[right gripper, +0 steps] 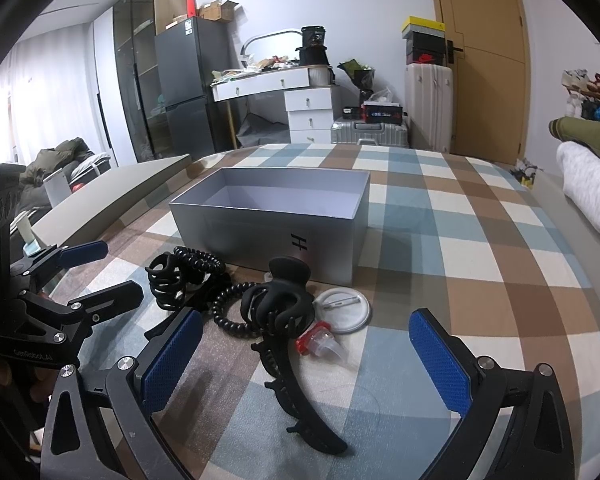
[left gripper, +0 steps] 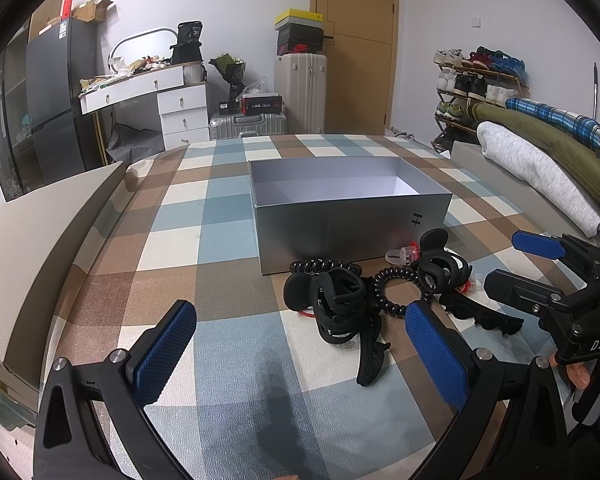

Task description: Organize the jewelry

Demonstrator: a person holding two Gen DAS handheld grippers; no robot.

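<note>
An open silver box [left gripper: 352, 232] [right gripper: 268, 236] sits on the checked bedcover, and the part of its inside that shows holds nothing. In front of it lies a black pile: two claw clips [left gripper: 332, 300] [right gripper: 276, 304], a coiled hair tie [left gripper: 388, 292] [right gripper: 228, 312] and a long toothed clip [left gripper: 372, 356] [right gripper: 296, 396]. A round white badge [right gripper: 344, 312] and a small red and clear piece [right gripper: 320, 340] lie beside them. My left gripper [left gripper: 300, 356] [right gripper: 88, 276] is open just left of the pile. My right gripper [right gripper: 306, 360] [left gripper: 512, 264] is open, with the long clip lying between its fingers, untouched.
Folded blankets [left gripper: 540, 168] line the right edge of the bed. A beige panel [left gripper: 48, 248] runs along the left. Beyond the bed stand a white dresser [left gripper: 180, 108], a dark fridge [left gripper: 56, 96], suitcases [left gripper: 300, 92], a door and a shoe rack [left gripper: 472, 84].
</note>
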